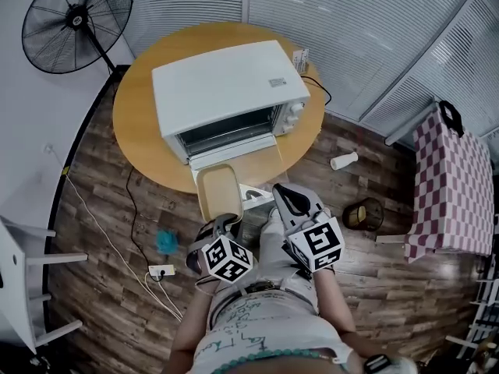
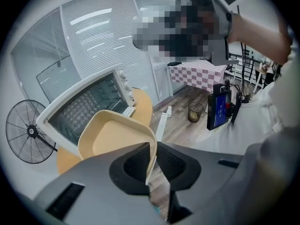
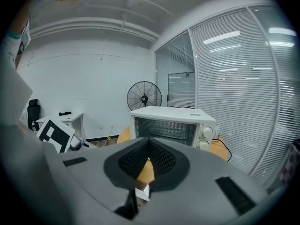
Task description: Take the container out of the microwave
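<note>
I read no legible text in any view. The label (image 1: 277,82) on top of the microwave (image 1: 226,84) is too small to read. The cubes on my left gripper (image 1: 225,220) and right gripper (image 1: 278,191) carry square markers only, no characters.

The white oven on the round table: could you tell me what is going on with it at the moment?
A person holds a gripper in each hand. The left gripper is clamped on the rim of a tan container, which is out of the oven and held in front of its open door. The right gripper hangs beside it with its jaws together, holding nothing.
</note>
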